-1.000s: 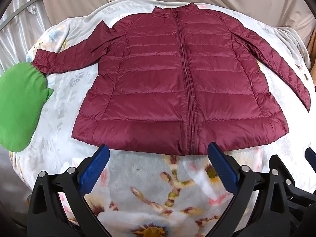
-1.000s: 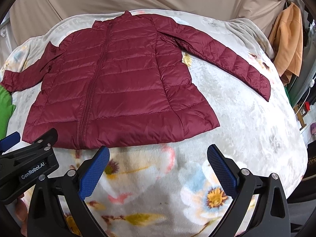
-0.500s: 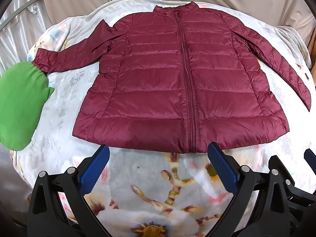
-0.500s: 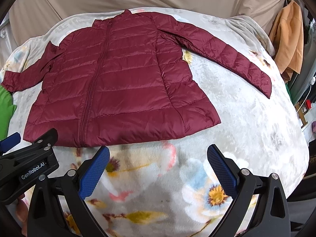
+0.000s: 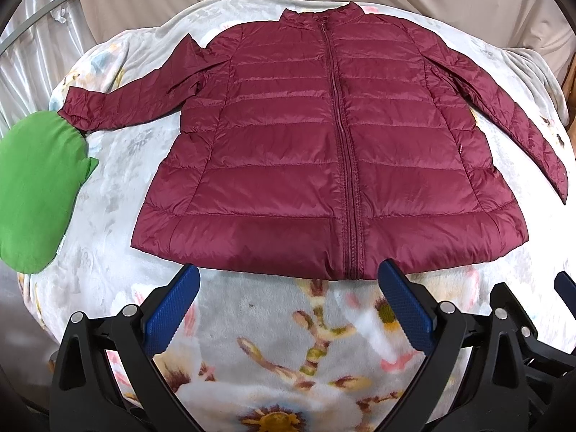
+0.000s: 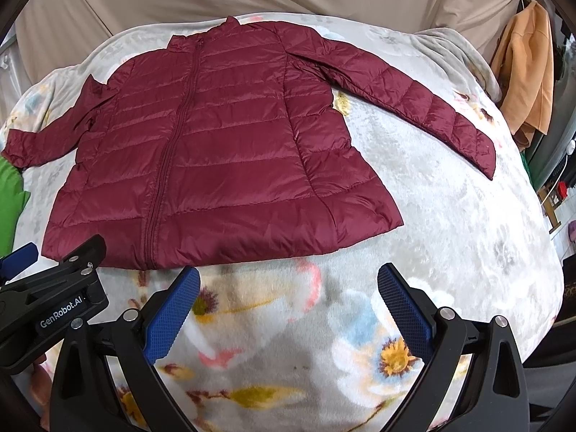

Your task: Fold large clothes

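Maroon quilted zip-up puffer jacket [image 5: 324,151] flat, unfolded at 12 o'clock; left gripper [image 5: 288,300], right gripper [image 6: 288,300] jaws wide, empty; all folds remaining

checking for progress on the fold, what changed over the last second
Almost nothing. The jacket's hem sits slightly higher in both wrist views, so both grippers eased back a touch. Nothing was gripped or released: left gripper and right gripper remain open above the floral blanket. Jacket still flat, zipped, sleeves spread.
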### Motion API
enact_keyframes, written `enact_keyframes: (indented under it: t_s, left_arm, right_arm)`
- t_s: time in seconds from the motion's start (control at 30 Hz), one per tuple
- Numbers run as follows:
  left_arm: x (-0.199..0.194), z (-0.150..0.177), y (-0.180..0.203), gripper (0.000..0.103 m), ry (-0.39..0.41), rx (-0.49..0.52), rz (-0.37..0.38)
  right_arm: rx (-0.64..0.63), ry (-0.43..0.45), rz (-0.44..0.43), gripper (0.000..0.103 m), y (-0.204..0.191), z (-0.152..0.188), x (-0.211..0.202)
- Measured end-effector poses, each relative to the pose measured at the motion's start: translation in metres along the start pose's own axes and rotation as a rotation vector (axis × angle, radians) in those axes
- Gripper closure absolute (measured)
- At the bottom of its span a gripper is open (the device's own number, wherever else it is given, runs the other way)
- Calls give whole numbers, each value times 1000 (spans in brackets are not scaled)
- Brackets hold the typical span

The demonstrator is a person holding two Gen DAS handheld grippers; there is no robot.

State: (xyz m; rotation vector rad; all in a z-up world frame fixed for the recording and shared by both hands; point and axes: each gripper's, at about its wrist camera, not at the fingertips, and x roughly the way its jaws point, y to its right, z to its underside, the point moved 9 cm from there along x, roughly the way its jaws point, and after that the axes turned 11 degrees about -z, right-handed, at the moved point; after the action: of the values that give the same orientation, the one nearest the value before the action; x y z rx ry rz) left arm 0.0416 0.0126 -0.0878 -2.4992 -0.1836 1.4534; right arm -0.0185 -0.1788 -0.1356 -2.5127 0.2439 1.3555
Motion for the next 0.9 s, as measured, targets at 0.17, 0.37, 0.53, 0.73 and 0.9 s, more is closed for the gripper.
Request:
enact_keyframes:
  t_s: [0.17, 0.37, 0.53, 0.73, 0.9]
  left_arm:
    - [0, 4, -1, 6, -3, -2, 0]
    - [0, 4, -2, 6, -4, -2, 1]
    - [4, 4, -3, 6, -6, -2, 0]
    - [8, -2, -2, 6, -18, 0, -1]
    - [11, -4, 1, 6, -28, 2, -3]
  right_arm:
    - [0, 0, 0, 5, 0, 0, 0]
    - [-1, -1, 1, 5, 0, -1, 1]
    - [-1, -2, 2, 5, 0, -2, 2]
    - [-1, -5, 2, 5, 0, -3, 4]
    - [1, -13, 2, 5, 1, -6, 9]
